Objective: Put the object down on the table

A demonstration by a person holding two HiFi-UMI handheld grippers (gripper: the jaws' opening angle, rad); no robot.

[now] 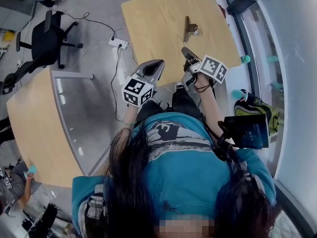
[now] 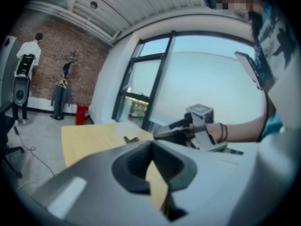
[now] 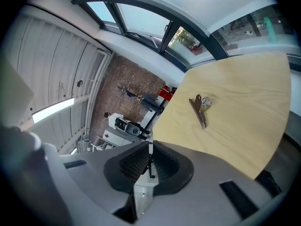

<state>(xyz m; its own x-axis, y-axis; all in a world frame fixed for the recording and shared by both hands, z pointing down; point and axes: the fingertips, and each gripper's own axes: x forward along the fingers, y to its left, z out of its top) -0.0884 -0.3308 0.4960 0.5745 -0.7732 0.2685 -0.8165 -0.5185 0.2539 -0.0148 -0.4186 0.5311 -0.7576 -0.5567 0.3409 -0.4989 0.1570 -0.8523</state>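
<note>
A: Count, nearest first. We log two grippers, left gripper (image 1: 154, 67) and right gripper (image 1: 186, 52), with one marker cube (image 1: 137, 91) on each.

B: Agreed. What do the jaws show?

A: In the left gripper view, the jaws meet at the tips. Behind the tips we see only a narrow wedge where the wood shows through, and nothing is caught in them. In the right gripper view, the jaws are drawn together on a thin seam and are likewise empty. Both hover near the desk's (image 1: 153, 19) near edge and touch nothing.

B: And the task's thing?

A: We see one metal clip (image 1: 189, 29). It lies flat on the desk towards its middle, just beyond the right gripper's tips and clear of them. It is well apart from the left gripper.

B: How does it look?

A: It is long and narrow, dull silver-brown metal, with a wider folded head and a small shiny bit at one end. In the right gripper view (image 3: 201, 108) it lies slanted, with its shadow tight under it.

B: Anything farther out?

A: We count a second desk (image 1: 29, 123) to the left, also pale wood. On the grey floor there is one office chair (image 1: 47, 41) and one power strip (image 1: 118, 43) with a trailing cable. Farthest off, one person (image 2: 28, 55) stands by the brick wall (image 2: 61, 46).
</note>
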